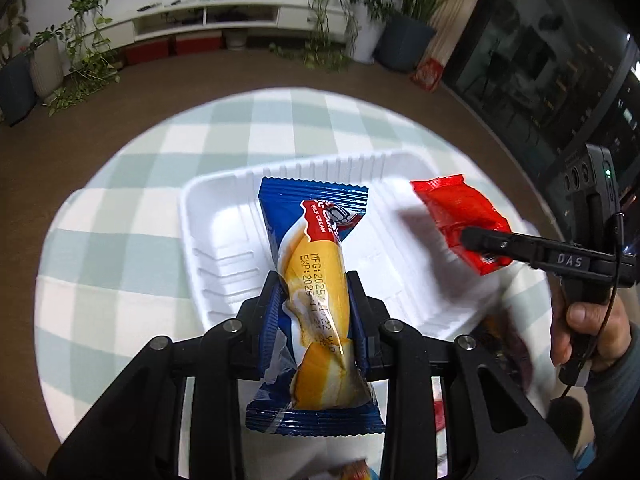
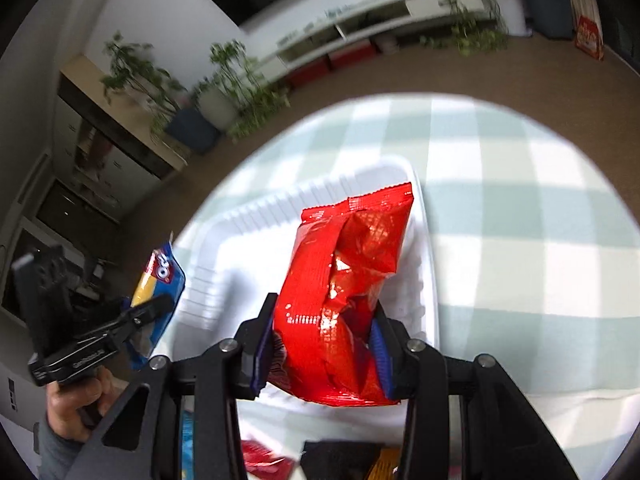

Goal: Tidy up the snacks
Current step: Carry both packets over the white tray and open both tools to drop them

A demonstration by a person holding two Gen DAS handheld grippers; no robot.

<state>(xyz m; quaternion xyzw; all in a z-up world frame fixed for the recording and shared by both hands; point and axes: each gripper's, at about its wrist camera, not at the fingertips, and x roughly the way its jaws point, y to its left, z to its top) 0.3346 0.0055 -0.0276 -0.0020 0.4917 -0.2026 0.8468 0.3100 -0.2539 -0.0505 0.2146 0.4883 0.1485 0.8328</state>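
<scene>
My left gripper [image 1: 314, 288] is shut on a blue and yellow milk cream cake packet [image 1: 316, 280] and holds it above the white ribbed tray [image 1: 224, 208]. My right gripper [image 2: 322, 330] is shut on a red snack packet [image 2: 344, 280] and holds it above the same tray [image 2: 240, 232]. In the left wrist view the right gripper [image 1: 476, 240] enters from the right with the red packet [image 1: 460, 216] over the tray's right side. In the right wrist view the left gripper [image 2: 148, 312] shows at the left with the blue packet [image 2: 160, 280].
The tray sits on a round table with a green and white checked cloth [image 1: 120, 208]. More snack packets [image 2: 348, 460] lie at the table's near edge. Brown floor, potted plants [image 1: 84, 52] and a white TV cabinet [image 1: 224, 20] lie beyond.
</scene>
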